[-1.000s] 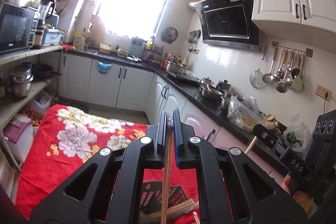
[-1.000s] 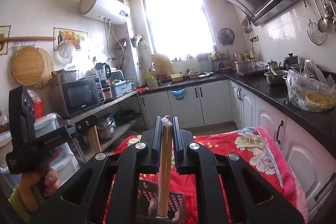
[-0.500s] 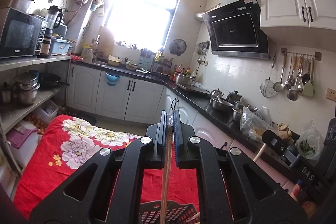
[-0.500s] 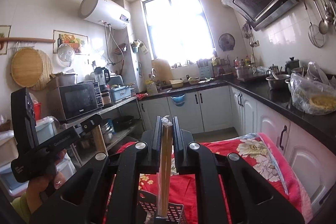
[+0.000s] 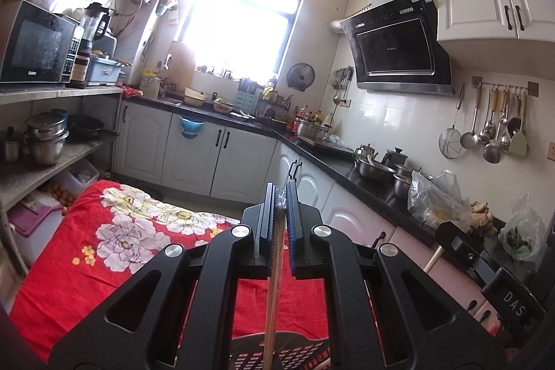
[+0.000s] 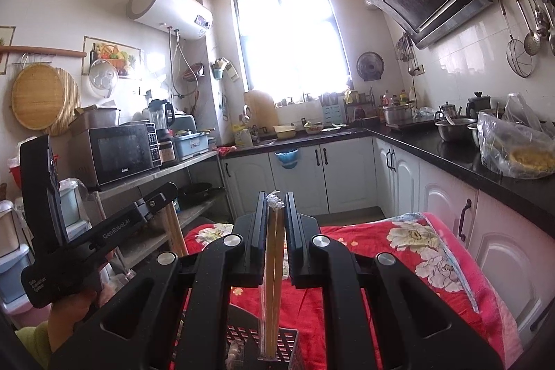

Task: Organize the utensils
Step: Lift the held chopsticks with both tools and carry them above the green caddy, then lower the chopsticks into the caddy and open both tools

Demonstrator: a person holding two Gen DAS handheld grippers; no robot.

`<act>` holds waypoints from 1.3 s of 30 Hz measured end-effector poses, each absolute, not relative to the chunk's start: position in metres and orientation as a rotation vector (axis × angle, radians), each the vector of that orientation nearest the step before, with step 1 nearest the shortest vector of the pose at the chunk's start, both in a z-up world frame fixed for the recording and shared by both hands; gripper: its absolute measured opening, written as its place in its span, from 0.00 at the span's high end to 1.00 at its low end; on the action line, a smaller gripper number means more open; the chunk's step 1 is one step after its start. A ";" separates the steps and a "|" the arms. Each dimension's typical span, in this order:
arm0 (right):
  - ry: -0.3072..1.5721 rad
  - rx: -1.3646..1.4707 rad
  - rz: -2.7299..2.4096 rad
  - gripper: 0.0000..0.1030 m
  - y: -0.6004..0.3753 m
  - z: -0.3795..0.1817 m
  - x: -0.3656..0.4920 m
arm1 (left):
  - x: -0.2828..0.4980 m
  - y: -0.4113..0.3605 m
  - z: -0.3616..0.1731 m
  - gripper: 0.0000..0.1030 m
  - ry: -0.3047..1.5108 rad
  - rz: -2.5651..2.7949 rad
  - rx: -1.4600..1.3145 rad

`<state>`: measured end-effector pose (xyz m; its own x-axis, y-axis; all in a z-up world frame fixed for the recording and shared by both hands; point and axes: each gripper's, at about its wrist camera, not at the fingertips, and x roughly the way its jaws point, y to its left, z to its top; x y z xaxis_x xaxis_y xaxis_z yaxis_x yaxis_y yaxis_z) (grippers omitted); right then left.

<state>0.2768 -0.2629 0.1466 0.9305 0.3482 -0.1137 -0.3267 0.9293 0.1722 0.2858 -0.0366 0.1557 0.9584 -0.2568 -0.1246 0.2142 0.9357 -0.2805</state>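
In the left wrist view my left gripper (image 5: pixel 279 196) is shut on a thin wooden pair of chopsticks (image 5: pixel 272 283) in clear wrap, which hangs down toward a black perforated utensil basket (image 5: pixel 298 349) at the bottom edge. In the right wrist view my right gripper (image 6: pixel 275 198) is shut on a thicker wrapped chopstick bundle (image 6: pixel 272 283). Its lower end sits at the rim of the black basket (image 6: pixel 288 340). Each view shows the other gripper, the left gripper (image 6: pixel 104 231) and the right gripper (image 5: pixel 485 266), held by a hand.
The basket stands on a red floral cloth (image 5: pixel 104 248) over a low table. A black counter (image 5: pixel 347 162) with pots and bags runs along the right, with white cabinets (image 6: pixel 312 175) behind. A metal shelf (image 6: pixel 156 175) with a microwave stands left.
Both views have tipped upward and shifted, so the basket lies lower in each picture and less of it shows. Both grips on the chopsticks are unchanged.
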 end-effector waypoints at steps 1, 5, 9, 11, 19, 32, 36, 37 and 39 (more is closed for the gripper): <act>0.145 0.153 0.346 0.91 -0.263 0.145 0.277 | 0.286 -0.037 0.153 0.97 0.161 -0.242 -0.267; 0.151 0.155 0.343 0.91 -0.263 0.140 0.276 | 0.288 -0.041 0.146 0.97 0.170 -0.245 -0.258; 0.163 0.169 0.341 0.90 -0.264 0.135 0.277 | 0.290 -0.044 0.138 0.97 0.188 -0.246 -0.251; 0.170 0.174 0.340 0.90 -0.264 0.132 0.279 | 0.291 -0.045 0.135 0.97 0.197 -0.247 -0.251; 0.174 0.186 0.335 0.90 -0.263 0.123 0.277 | 0.292 -0.050 0.123 0.97 0.214 -0.243 -0.237; 0.234 0.199 0.318 0.90 -0.265 0.103 0.279 | 0.293 -0.059 0.105 0.97 0.258 -0.244 -0.199; 0.250 0.214 0.313 0.89 -0.269 0.099 0.279 | 0.290 -0.058 0.102 0.97 0.285 -0.247 -0.200; 0.254 0.217 0.312 0.89 -0.270 0.098 0.279 | 0.290 -0.058 0.101 0.97 0.296 -0.250 -0.199; 0.264 0.225 0.311 0.89 -0.272 0.096 0.279 | 0.288 -0.059 0.099 0.97 0.317 -0.247 -0.195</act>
<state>0.2785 -0.2717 0.0963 0.9183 0.3290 -0.2204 -0.2707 0.9277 0.2570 0.2879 -0.0586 0.0992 0.9203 -0.2696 -0.2833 0.2088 0.9513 -0.2270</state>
